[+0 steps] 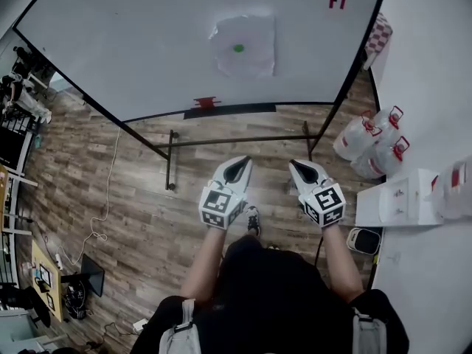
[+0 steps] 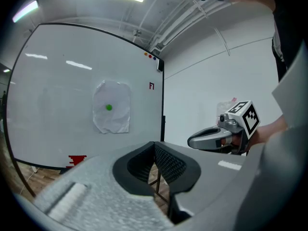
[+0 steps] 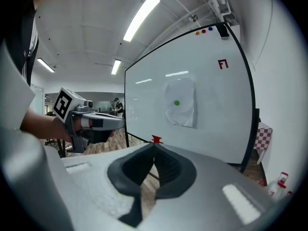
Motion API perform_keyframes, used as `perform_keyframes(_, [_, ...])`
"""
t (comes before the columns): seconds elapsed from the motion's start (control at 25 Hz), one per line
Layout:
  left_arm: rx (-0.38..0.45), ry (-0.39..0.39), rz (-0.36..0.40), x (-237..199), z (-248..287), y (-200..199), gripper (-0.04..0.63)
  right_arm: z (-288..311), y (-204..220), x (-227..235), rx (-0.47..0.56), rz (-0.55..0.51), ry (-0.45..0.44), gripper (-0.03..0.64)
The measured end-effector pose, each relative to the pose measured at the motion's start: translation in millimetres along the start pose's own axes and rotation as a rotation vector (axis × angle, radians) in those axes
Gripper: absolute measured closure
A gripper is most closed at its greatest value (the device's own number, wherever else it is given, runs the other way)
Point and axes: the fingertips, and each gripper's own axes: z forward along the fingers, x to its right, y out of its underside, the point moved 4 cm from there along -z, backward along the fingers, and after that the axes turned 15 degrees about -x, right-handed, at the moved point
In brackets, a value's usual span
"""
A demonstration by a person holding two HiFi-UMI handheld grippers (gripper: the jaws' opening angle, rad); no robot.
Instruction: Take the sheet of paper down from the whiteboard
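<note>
A crumpled white sheet of paper (image 1: 245,46) hangs on the whiteboard (image 1: 147,43), pinned by a green magnet (image 1: 238,48). The left gripper view shows the same paper (image 2: 112,106), and so does the right gripper view, where the paper (image 3: 181,102) sits right of centre. My left gripper (image 1: 241,162) and right gripper (image 1: 296,166) are held side by side in front of the board, well short of it, both shut and empty. Each gripper also appears in the other's view: the right gripper (image 2: 192,141), the left gripper (image 3: 121,123).
A red magnet (image 1: 206,102) sits near the board's lower edge, a red mark (image 1: 337,1) at its upper right. The board's metal stand (image 1: 236,140) is on the wooden floor. Water jugs (image 1: 372,142) and a white wall are to the right. Desks and cables (image 1: 44,271) lie far left.
</note>
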Motion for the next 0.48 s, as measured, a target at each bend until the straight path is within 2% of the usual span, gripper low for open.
perform_keyframes(0.48, [-0.033, 0.056, 0.022, -53, 54, -14, 0.584, 56, -18, 37, -0.017, 0.053, 0.037, 0.614])
